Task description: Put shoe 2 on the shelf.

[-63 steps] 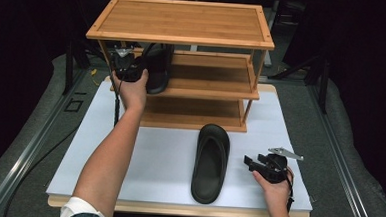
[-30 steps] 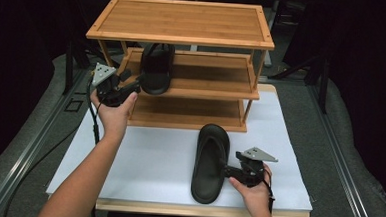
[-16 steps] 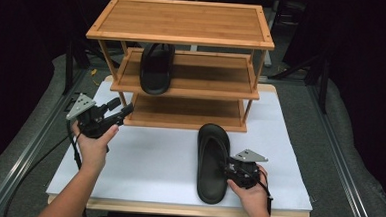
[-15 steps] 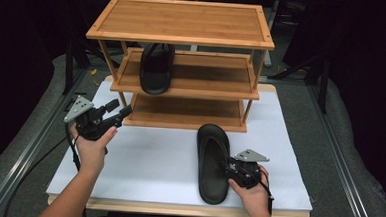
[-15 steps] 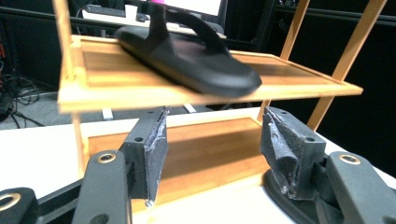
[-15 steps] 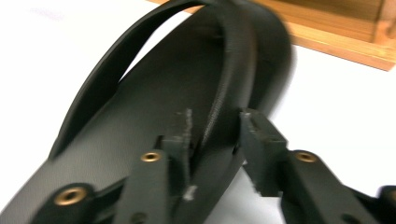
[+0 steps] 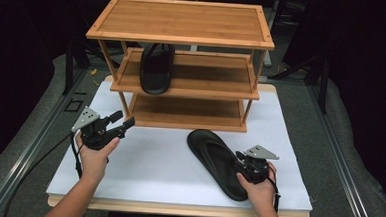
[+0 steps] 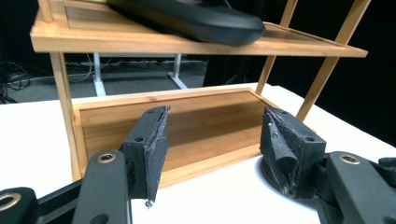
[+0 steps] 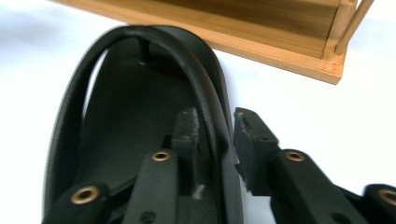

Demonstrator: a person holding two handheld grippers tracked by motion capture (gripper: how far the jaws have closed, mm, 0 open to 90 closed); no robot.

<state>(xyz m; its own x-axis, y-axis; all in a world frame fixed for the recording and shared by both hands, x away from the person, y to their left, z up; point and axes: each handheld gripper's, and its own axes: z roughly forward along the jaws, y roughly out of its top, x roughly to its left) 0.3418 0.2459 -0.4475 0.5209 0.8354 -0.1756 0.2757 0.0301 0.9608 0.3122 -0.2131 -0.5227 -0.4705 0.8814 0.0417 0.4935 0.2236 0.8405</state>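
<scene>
The black rubber flip-flop sandal [image 7: 217, 161] is lying sole-down on the near right part of the white worktop [image 7: 153, 166], its toe pointing far and left toward the three-tier bamboo shoe rack [image 7: 182, 90]. I am taking it with my right gripper [image 7: 239, 160] at its right edge, about mid-length. My fingers [image 9: 187, 130] have just been closing, and they are now pinching the side of the sole together with the strap that runs along it.

I judge this an off-centre hold, so the long toe end is likely to sag or swing once I am lifting. I am aiming to keep the pinch firm, raise the sandal level, and bring the toe round square to the rack before sliding it in. The matching black sandal [image 7: 156, 69] is sitting on the left of the middle shelf, so the free space just to its right looks like the place to go, without nudging its partner.

My left gripper [image 7: 126, 122] is hovering near the rack's lower left post, fingers [image 8: 152, 144] spread and holding nothing.
</scene>
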